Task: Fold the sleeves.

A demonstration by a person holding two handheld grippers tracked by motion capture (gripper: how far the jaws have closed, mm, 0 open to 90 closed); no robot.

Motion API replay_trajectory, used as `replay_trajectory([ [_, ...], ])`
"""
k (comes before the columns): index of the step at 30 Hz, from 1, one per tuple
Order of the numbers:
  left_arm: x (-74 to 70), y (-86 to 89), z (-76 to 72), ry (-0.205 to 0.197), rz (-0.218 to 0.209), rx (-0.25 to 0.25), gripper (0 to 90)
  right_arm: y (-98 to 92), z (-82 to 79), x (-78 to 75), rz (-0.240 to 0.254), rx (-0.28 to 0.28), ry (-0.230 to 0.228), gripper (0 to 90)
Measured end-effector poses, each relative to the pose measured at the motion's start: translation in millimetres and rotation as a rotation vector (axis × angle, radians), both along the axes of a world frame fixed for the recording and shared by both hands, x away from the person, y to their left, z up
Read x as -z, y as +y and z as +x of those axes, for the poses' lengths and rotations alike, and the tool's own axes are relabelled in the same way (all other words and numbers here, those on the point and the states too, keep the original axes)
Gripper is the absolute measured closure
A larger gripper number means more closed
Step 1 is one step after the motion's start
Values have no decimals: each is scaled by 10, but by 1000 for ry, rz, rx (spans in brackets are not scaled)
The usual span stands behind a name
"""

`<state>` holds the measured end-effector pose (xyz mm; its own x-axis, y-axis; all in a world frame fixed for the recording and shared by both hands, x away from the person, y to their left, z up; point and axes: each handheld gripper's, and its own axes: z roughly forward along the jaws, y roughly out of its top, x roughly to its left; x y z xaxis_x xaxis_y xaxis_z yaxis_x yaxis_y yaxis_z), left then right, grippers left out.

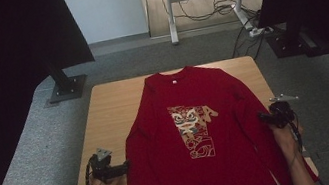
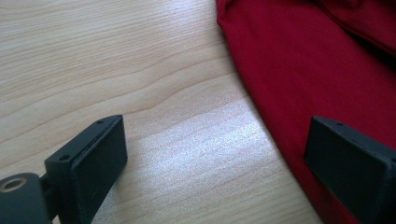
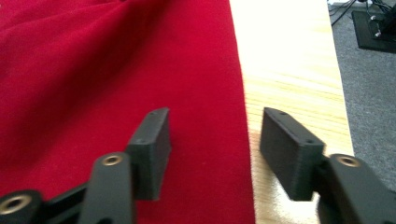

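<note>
A red long-sleeved shirt (image 1: 194, 133) with a printed lion-mask design lies spread flat, front up, on the wooden table (image 1: 110, 111). At the shirt's left edge my left gripper (image 1: 123, 167) stands open; in the left gripper view its jaws straddle the hem line, one over bare wood, the other over red cloth (image 2: 317, 70). My right gripper (image 1: 264, 117) is open at the right sleeve. The right gripper view has the sleeve's edge (image 3: 236, 102) running between the jaws, nothing pinched.
Grey carpet surrounds the table. A black stand base (image 1: 68, 88) sits at the far left, another base (image 1: 296, 45) at the far right. A desk frame with loose cables (image 1: 209, 9) stands behind. Bare wood shows left of the shirt.
</note>
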<state>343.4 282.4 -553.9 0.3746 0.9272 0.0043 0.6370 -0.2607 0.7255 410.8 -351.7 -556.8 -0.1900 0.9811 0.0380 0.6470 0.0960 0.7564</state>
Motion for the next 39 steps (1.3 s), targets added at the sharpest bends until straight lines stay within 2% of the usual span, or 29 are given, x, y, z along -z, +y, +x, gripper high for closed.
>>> replay_trajectory([
  [1, 0, -1, 1, 0, 0, 0, 61, 28, -21, -7, 6, -7, -1, 581],
  [3, 0, -1, 1, 0, 0, 0, 62, 66, -40, -22, 18, -14, 11, 581],
  [4, 0, -1, 1, 0, 0, 0, 62, 66, -40, -22, 18, -14, 11, 695],
  [5, 0, -1, 1, 0, 0, 0, 63, 101, -49, -26, 65, -16, 26, 851],
  [6, 0, -1, 1, 0, 0, 0, 63, 102, -51, -24, 80, -10, 30, 861],
  [9, 0, -1, 1, 0, -1, 0, 63, 101, -52, -23, 86, -7, 30, 865],
  [10, 0, -1, 1, -1, -1, 1, 63, 122, -64, -47, 60, 0, 33, 870],
  [11, 0, -1, 1, -1, -1, 1, 64, 122, -64, -47, 60, 0, 33, 870],
  [12, 0, -1, 0, -1, -1, 1, 64, 131, -96, -105, 65, -1, 3, 870],
  [16, 0, -1, 0, -1, 0, 1, 65, 132, -102, -120, 68, 1, -3, 870],
  [17, 0, -1, 0, -1, 0, 1, 65, 132, -129, -206, 66, 4, -29, 870],
  [20, -1, -1, 0, -1, -1, 2, 66, 132, -129, -206, 66, 4, -29, 870],
  [21, -1, -1, 0, -1, -1, 2, 66, 184, -185, -438, 55, -15, -84, 874],
  [24, -1, -1, 0, -1, -1, 2, 67, 193, -188, -456, 55, -16, -88, 874],
  [26, -1, -1, -1, -1, -1, 3, 67, 254, -208, -563, 73, -40, -111, 874],
  [32, -1, -1, -1, -1, -1, 3, 67, 316, -227, -646, 93, -59, -123, 878],
  [33, -1, -1, -1, -1, -1, 3, 68, 415, -237, -744, 127, -90, -134, 880],
  [36, -1, -1, -1, -1, -1, 3, 68, 444, -239, -764, 126, -100, -137, 880],
  [37, -1, -1, -1, -1, -1, 4, 69, 545, -245, -825, 138, -129, -147, 880],
  [39, -1, -1, -1, -1, -1, 4, 69, 576, -246, -838, 139, -136, -147, 880],
])
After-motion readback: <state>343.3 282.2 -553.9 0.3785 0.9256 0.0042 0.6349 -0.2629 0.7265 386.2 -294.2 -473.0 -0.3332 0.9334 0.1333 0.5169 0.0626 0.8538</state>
